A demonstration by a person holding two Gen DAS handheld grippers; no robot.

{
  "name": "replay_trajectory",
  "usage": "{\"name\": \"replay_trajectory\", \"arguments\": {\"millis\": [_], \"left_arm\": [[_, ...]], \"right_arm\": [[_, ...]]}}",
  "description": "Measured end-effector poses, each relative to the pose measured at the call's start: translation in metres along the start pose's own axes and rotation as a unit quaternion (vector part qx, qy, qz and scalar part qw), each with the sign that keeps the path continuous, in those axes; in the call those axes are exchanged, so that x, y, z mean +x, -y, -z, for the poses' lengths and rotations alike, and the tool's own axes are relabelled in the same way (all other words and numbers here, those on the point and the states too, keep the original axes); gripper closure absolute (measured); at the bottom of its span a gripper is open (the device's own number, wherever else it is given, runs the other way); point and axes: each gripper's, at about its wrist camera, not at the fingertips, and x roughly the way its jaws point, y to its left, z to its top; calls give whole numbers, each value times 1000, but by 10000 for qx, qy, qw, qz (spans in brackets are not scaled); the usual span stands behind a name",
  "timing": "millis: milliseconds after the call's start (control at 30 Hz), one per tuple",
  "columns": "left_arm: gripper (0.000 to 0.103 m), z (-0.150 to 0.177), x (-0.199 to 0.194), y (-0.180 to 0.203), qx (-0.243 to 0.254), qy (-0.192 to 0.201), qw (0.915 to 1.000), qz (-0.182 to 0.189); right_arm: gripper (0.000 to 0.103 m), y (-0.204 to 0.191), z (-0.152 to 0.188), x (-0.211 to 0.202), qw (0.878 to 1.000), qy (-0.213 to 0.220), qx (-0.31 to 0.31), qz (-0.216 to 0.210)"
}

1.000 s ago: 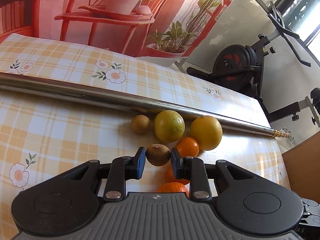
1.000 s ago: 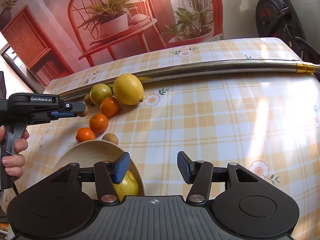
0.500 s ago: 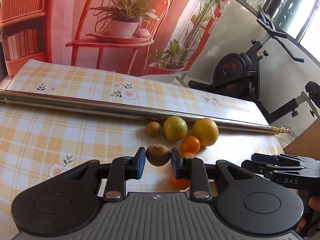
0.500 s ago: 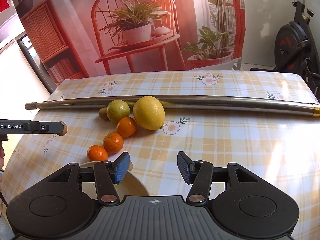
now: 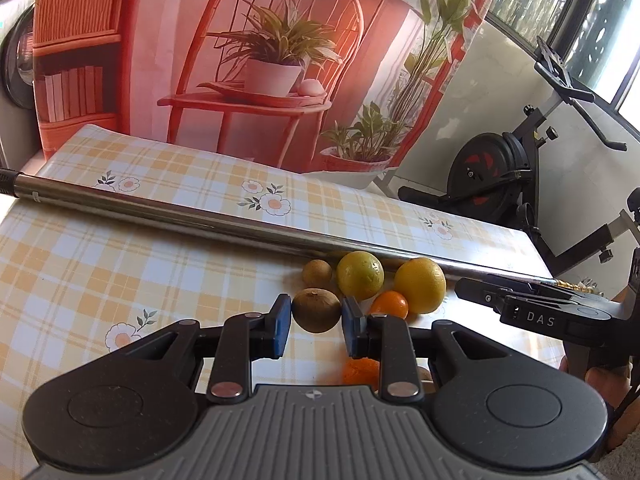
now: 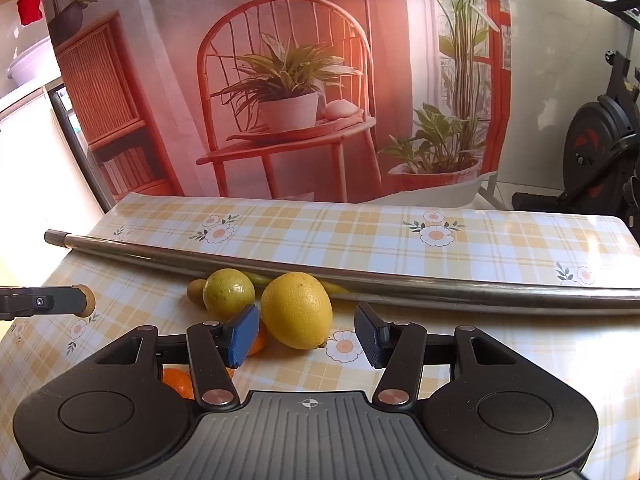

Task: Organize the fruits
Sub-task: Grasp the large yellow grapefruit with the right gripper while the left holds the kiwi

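Fruit sorting is mid-way: the left claw (image 5: pixel 316 322) is clenched on a small brown fruit (image 5: pixel 317 310), carried clear of the desk (image 5: pixel 120 264), while the rest lie clustered against the metal pole (image 5: pixel 200 220): a green citrus (image 5: pixel 360 275), a large yellow citrus (image 5: pixel 420 285), a small orange (image 5: pixel 390 305) and another brown fruit (image 5: pixel 317 273). The right claw (image 6: pixel 306 335) stands released and empty, lined up short of the yellow citrus. No container shows in either view. Next, judging by this, the left needs a place to set its fruit down, and the right must advance and widen around the broad citrus.
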Motion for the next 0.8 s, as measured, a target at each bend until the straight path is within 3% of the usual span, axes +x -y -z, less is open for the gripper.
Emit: {"name": "replay_trajectory", "arguments": {"millis": [467,800], "left_arm": [[74,5,6,6,200,-25,9998,-41],[74,7,9,10,252,-76,9996,34]], "right_arm": [[53,3,-6,57,9991,-298,63,-289],[51,15,-3,75,9951,-434,662,-592]]}}
